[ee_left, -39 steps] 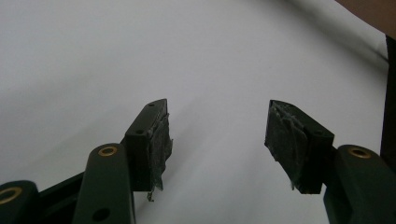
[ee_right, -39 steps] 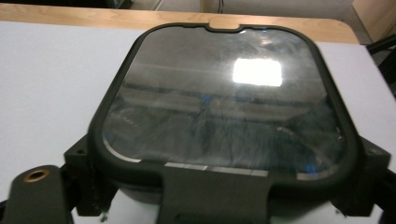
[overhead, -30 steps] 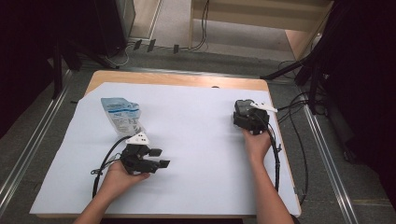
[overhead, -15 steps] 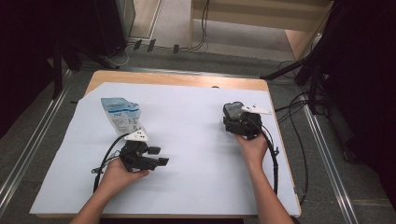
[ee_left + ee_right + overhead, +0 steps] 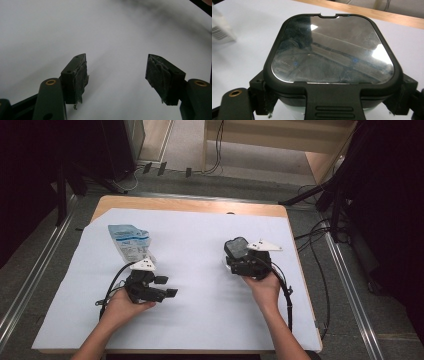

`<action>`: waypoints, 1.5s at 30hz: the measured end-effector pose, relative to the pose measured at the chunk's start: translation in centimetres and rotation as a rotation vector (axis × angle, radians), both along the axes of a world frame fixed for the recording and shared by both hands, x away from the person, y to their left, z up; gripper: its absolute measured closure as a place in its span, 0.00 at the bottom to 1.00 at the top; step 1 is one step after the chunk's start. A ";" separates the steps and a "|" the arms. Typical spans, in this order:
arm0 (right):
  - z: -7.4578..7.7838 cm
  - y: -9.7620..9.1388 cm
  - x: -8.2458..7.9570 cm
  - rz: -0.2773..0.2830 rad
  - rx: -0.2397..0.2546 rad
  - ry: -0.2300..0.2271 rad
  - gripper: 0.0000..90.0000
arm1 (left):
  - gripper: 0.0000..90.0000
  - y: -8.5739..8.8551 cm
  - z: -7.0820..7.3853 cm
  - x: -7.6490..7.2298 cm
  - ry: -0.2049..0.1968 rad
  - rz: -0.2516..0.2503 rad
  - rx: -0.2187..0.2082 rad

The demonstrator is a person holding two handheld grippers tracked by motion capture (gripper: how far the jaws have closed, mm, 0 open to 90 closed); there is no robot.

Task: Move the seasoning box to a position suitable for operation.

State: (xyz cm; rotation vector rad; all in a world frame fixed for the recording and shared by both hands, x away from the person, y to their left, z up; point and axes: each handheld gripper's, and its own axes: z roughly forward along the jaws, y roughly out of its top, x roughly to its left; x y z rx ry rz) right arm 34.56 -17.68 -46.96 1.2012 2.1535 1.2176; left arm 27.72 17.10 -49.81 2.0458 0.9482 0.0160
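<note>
text: none legible | pouch [image 5: 129, 243] print and barcode: too small

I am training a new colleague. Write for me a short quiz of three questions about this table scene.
1. True or false: the left tongs hold the blue pouch.
2. What is between the jaws of the right tongs? A) a cup B) a black-rimmed lidded container C) nothing
3. What covers the wooden table?

Key: 1. False, they are open and hold nothing. 2. B. 3. A white sheet.
</note>
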 end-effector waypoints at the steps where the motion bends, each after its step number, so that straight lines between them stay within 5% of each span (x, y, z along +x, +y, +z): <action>1: 0.0 0.0 0.0 0.000 0.000 0.000 0.18 | 0.38 0.1 0.0 0.1 0.002 0.004 -0.006; 6: -0.1 1.1 -1.4 0.068 -0.004 0.006 0.18 | 0.38 0.3 0.1 0.1 0.001 0.010 -0.005; 23: -1.3 5.1 -1.9 0.221 -0.015 0.030 0.18 | 0.42 1.0 0.1 0.2 0.012 0.031 -0.009; 37: -2.5 7.3 -1.8 0.277 -0.047 0.031 0.18 | 0.43 1.0 -0.1 0.3 0.013 0.034 -0.010; 45: -2.9 6.7 -2.0 0.301 -0.049 0.034 0.17 | 0.43 1.0 -0.1 0.4 0.011 0.029 -0.007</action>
